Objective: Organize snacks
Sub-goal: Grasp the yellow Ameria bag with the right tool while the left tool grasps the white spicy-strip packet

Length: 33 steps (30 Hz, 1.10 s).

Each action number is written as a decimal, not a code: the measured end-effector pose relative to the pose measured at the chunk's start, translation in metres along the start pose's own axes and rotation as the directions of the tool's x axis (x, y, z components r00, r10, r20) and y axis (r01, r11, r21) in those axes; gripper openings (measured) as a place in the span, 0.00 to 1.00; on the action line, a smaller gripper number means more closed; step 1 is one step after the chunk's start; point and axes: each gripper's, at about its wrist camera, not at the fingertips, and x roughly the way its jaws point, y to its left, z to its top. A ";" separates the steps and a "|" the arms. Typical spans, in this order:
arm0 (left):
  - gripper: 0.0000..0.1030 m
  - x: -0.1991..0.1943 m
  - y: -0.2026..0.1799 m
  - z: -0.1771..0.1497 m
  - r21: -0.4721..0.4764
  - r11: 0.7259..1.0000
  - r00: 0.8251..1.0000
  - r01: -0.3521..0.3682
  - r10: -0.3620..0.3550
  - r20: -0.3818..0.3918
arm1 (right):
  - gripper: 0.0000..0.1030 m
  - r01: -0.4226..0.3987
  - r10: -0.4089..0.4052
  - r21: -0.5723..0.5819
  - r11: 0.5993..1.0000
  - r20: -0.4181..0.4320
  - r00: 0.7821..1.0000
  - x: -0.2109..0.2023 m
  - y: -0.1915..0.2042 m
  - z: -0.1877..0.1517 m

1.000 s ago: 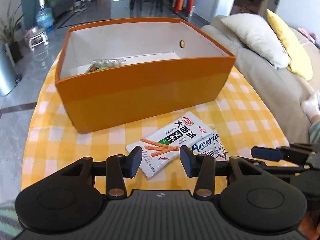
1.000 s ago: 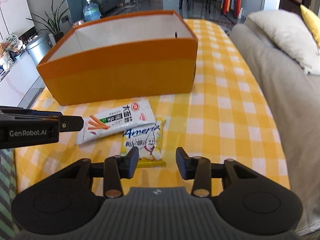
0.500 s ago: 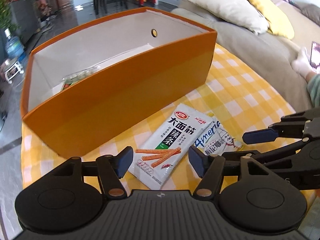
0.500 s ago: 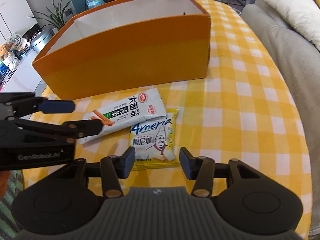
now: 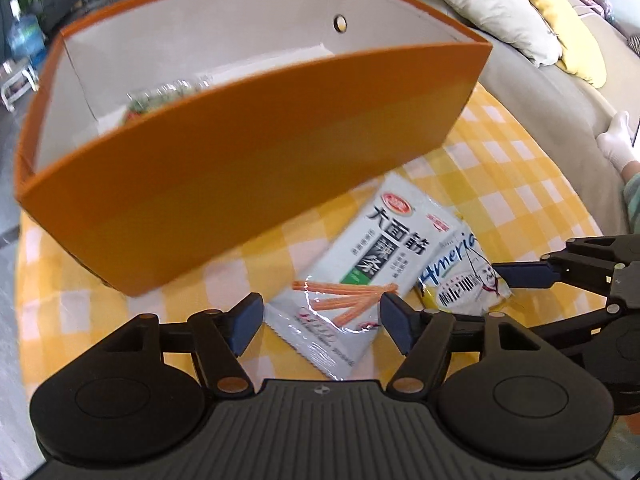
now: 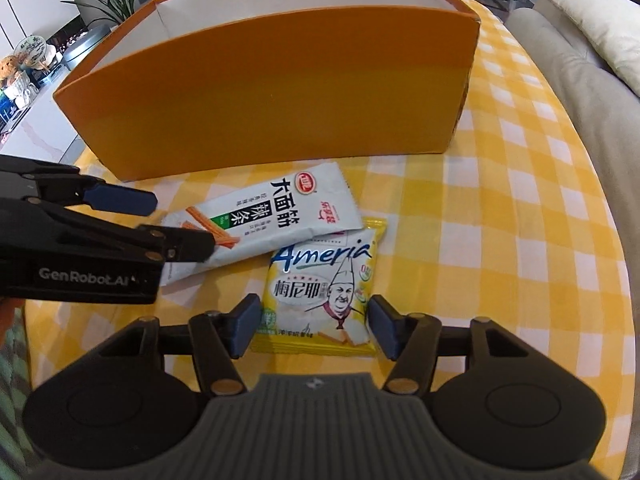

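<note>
Left gripper (image 5: 322, 322): your jaws have just been opening and stand wide. The white packet lies between the fingertips, but the pads do not press on it, so you hold nothing.
Right gripper (image 6: 312, 326): your jaws have just been opening too, and stand partly apart. The yellow packet sits between the pads, with a small gap on each side; nothing is gripped.
White packet (image 5: 360, 276): flat on the cloth at 12 o'clock from your left gripper, its long side running toward 1 o'clock. Its edge overlaps the yellow packet's top.
Yellow packet (image 6: 324, 292): flat on the cloth, at 12 o'clock from your right gripper and at 4 o'clock from the white packet, touching it.
Box (image 6: 280, 92): orange, open on top, standing at 12 o'clock beyond both packets, near them but apart.
Inside the box: in the left view a green-tinted pack (image 5: 160, 96) lies on the floor toward 10 o'clock; it is too blurred to read.
Cloth (image 6: 500, 200): yellow and white check, under everything.
Sofa (image 5: 540, 72): at 2 o'clock in your left view, with a cream pillow on it.
</note>
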 end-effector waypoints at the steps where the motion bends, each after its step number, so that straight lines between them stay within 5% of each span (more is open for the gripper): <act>1: 0.76 0.002 0.000 0.000 -0.007 1.000 1.000 0.013 -0.013 -0.012 | 0.53 -0.002 0.002 0.002 1.000 0.000 1.000 -0.001 -0.001 0.000; 15: 0.81 -0.003 -0.036 0.001 0.132 0.991 0.999 0.002 0.004 -0.044 | 0.51 0.035 -0.036 -0.006 0.999 -0.049 0.998 -0.010 -0.036 -0.008; 22: 0.87 0.016 -0.061 0.013 0.323 0.945 0.996 -0.051 0.072 -0.053 | 0.52 0.021 -0.024 -0.061 0.998 -0.041 0.999 -0.009 -0.039 -0.007; 33: 0.93 0.032 -0.052 0.026 0.227 0.973 0.998 -0.030 0.044 -0.055 | 0.55 0.010 -0.013 -0.114 0.993 -0.025 1.000 -0.009 -0.037 -0.009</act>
